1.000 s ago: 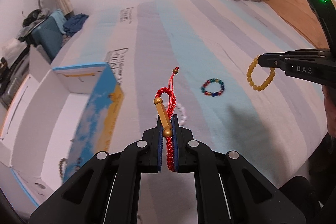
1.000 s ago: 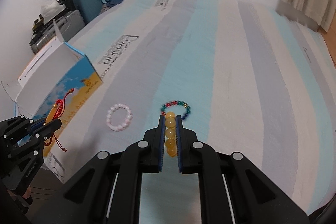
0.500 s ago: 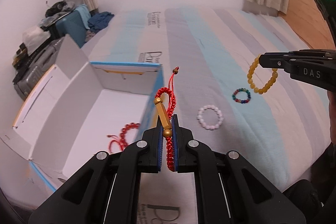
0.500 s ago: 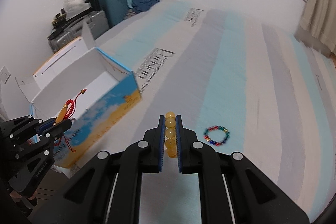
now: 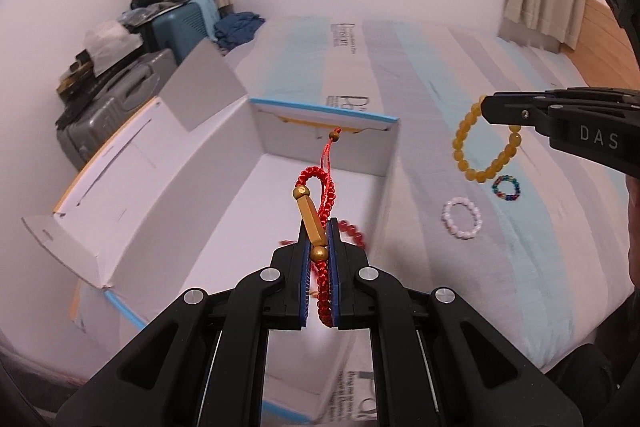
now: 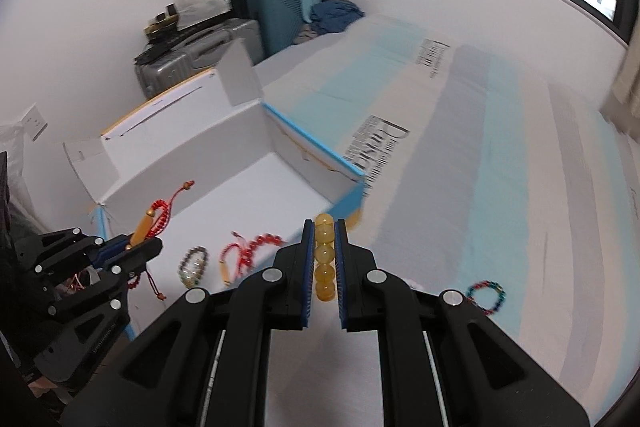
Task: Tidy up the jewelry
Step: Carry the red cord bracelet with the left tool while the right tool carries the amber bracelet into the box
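Left gripper (image 5: pixel 319 243) pinching red cord bracelet (image 5: pixel 316 187), right gripper (image 6: pixel 325 259) pinching amber bead bracelet (image 6: pixel 325 255); release both over open box (image 6: pixel 192 163), right probably short of rim.

Red bracelet (image 5: pixel 325 203): woven cord, matt, with glossy gold-coloured metal-look bar. Yellow bracelet (image 5: pixel 486 147): smooth translucent glossy beads. Box (image 5: pixel 224 163): white matt cardboard, printed outside. Bedsheet (image 6: pixel 500 155): striped matt cloth. Left gripper (image 5: pixel 320 251), right gripper (image 6: pixel 325 251): black matt plastic, ribbed blue pads.
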A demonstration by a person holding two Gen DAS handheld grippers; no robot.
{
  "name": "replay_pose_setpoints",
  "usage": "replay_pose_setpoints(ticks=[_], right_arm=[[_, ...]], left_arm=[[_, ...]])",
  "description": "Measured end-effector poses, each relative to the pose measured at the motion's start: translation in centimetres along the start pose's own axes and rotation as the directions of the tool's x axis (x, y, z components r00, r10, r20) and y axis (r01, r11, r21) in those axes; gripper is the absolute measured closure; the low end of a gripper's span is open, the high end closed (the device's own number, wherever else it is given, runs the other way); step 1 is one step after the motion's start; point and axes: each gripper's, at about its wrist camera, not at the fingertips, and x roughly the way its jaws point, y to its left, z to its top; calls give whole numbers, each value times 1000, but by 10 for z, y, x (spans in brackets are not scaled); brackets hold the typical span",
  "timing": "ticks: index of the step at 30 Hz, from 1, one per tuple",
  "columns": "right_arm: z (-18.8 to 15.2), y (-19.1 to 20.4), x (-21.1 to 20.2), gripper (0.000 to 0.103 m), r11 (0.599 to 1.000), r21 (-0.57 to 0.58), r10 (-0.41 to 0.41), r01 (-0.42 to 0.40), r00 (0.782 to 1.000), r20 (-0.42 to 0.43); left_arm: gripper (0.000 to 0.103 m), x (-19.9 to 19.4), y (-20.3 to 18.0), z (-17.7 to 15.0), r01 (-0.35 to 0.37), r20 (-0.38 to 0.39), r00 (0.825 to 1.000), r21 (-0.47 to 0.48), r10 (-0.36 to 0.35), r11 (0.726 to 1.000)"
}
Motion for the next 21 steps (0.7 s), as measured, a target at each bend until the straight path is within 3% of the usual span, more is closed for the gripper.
replay_pose_setpoints(ticks=[12,21], right_arm=[[22,84,30,94,992,-99,73,-75,997,-27],[22,116,63,94,984,-148,84,-101,990,-117]], left_arm=[[96,4,57,-13,-36,-42,999,-63,33,997],[96,31,81,-19,-22,-159,987,-110,5,994]])
